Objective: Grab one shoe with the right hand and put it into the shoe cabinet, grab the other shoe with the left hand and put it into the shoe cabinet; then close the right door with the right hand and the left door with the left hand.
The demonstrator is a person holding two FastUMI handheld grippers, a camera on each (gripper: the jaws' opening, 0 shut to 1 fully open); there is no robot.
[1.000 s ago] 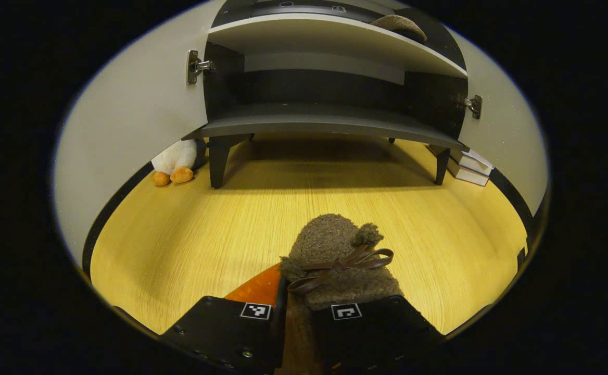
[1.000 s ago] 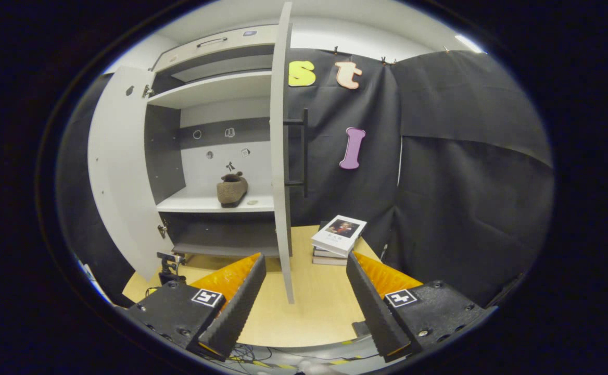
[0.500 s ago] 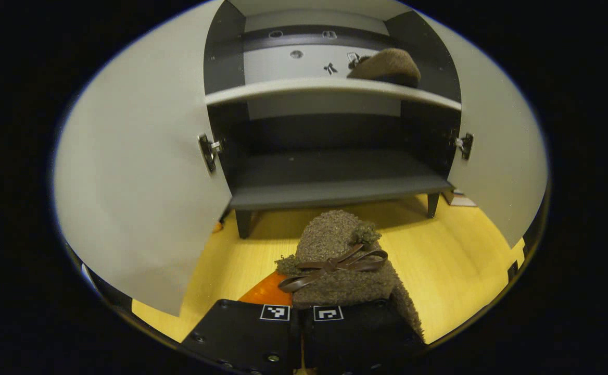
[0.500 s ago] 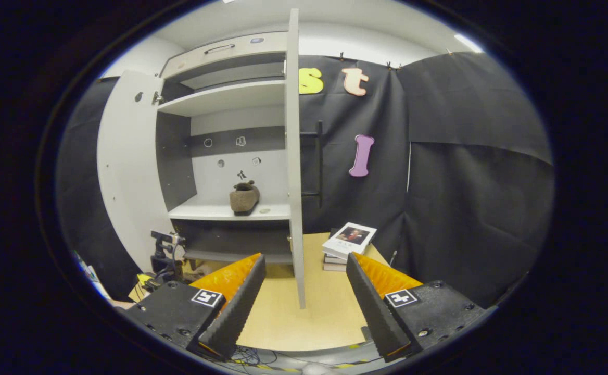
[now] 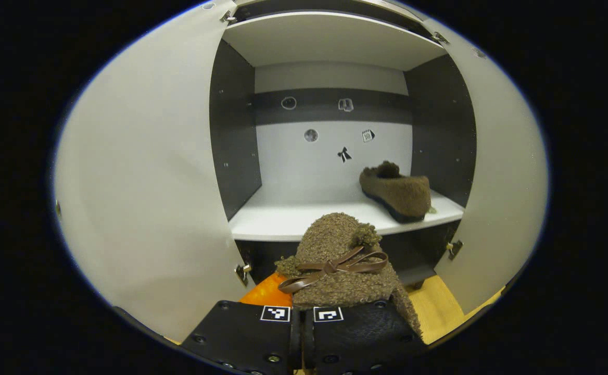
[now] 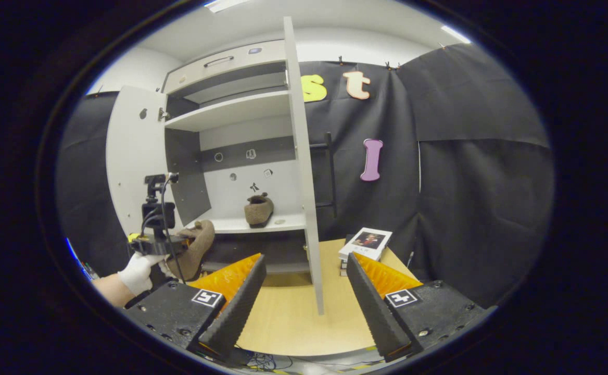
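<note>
The left door [image 5: 142, 198] stands open. The left hand-held gripper [image 5: 302, 325] clamps a fuzzy brown slipper [image 5: 340, 260] before the white shelf [image 5: 283, 221], where the other slipper [image 5: 396, 190] lies rightward. The right hand-held gripper [image 6: 304, 297], jaws spread and empty, faces the right door [image 6: 304, 177], stacked books [image 6: 365, 245] just beyond.

Left tool [image 5: 304, 317] clamped tight (gloved hand [image 6: 136, 272] behind it); right tool [image 6: 304, 307] spread wide.

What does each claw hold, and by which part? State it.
Left claw: shut on the fuzzy brown bow-trimmed slipper, gripped at its heel end. Right claw: open, holding nothing.
</note>
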